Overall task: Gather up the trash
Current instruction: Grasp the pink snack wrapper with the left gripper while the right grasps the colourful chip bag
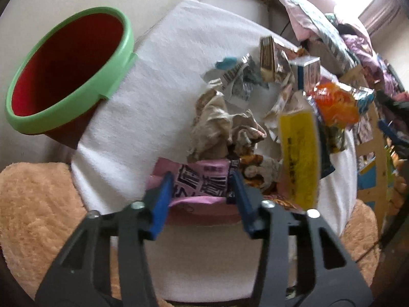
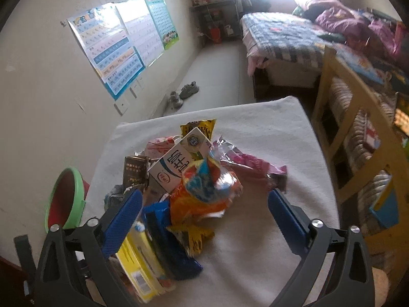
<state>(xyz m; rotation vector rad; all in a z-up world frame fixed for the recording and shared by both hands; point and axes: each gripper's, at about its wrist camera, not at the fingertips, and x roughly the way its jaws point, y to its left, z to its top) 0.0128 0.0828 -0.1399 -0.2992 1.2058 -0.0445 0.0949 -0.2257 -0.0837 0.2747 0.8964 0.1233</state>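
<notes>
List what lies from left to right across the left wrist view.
Red bin → crumpled brown paper → yellow box → orange wrapper.

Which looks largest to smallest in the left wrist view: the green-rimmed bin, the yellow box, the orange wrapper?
1. green-rimmed bin
2. yellow box
3. orange wrapper
The box stands nearer the camera than the wrapper, so their order is unsure.
</notes>
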